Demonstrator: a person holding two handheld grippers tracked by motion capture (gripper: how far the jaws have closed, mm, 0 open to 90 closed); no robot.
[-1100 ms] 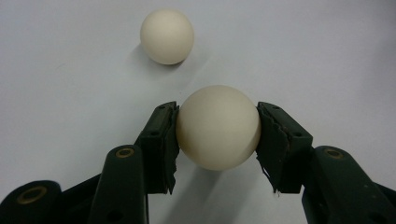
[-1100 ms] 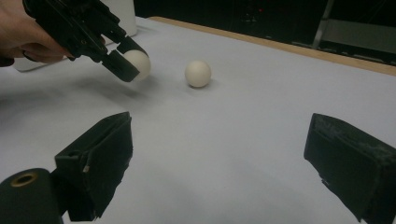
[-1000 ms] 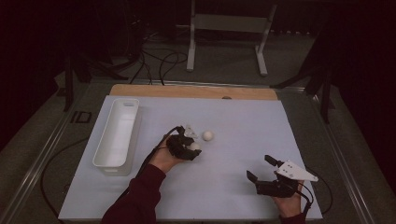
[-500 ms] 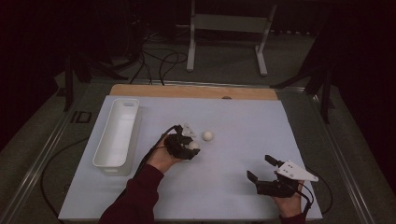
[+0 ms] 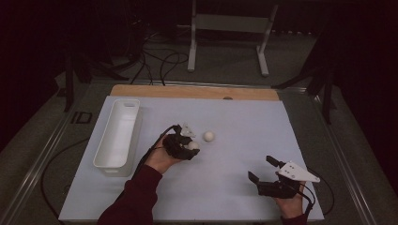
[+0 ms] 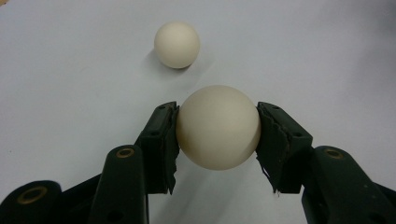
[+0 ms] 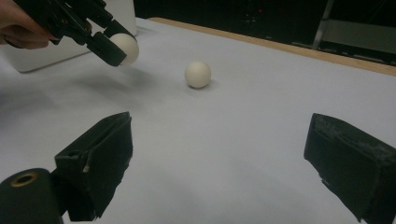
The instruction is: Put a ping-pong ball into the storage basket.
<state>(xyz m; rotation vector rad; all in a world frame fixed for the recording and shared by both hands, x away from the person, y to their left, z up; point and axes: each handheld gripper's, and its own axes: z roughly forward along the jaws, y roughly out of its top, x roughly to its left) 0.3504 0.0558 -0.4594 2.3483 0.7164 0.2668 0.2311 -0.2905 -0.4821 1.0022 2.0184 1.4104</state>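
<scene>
My left gripper is shut on a cream-white ball, one pad pressed on each side, held just above the pale sheet. A second white ball rests on the sheet a short way beyond it, to the right in the high view. My right gripper hovers near the sheet's front right corner, jaws wide open with nothing between them, pointing toward the balls.
A long white tray lies along the left side of the pale sheet. A wooden strip borders the far edge. Cables and a metal stand sit on the floor beyond the table.
The left gripper with its ball has shifted very slightly. The right gripper and the loose ball have stayed put.
</scene>
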